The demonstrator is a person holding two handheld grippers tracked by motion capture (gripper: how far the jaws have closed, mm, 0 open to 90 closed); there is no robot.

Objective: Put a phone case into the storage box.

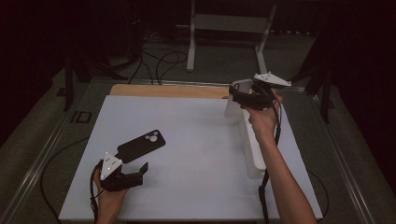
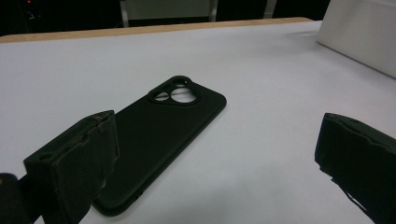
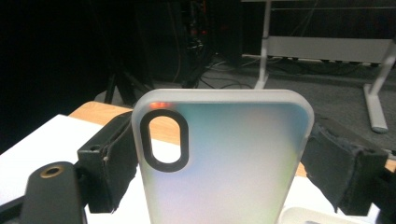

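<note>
Right gripper (image 1: 243,94) raised at upper right of the frame, forearm reaching up from the bottom edge, fingers (image 3: 109,161) pinching a frosted phone case (image 3: 224,158) upright, camera cutout uppermost. Left gripper (image 1: 135,175) low at lower left on the worktop (image 1: 196,154), fingers (image 2: 77,163) spread, beside a flat black phone case (image 1: 141,145) with its long axis running diagonally toward upper right.

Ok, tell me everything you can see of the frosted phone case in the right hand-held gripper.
The frosted phone case is translucent white, matte, probably soft plastic, with rounded corners and a black-rimmed oval camera cut-out near its upper left in the right gripper view. It stands upright, lifted off the table, above the white tray's far end. The right hand-held gripper clamps its two side edges between black padded jaws. Nothing else touches it.
</note>
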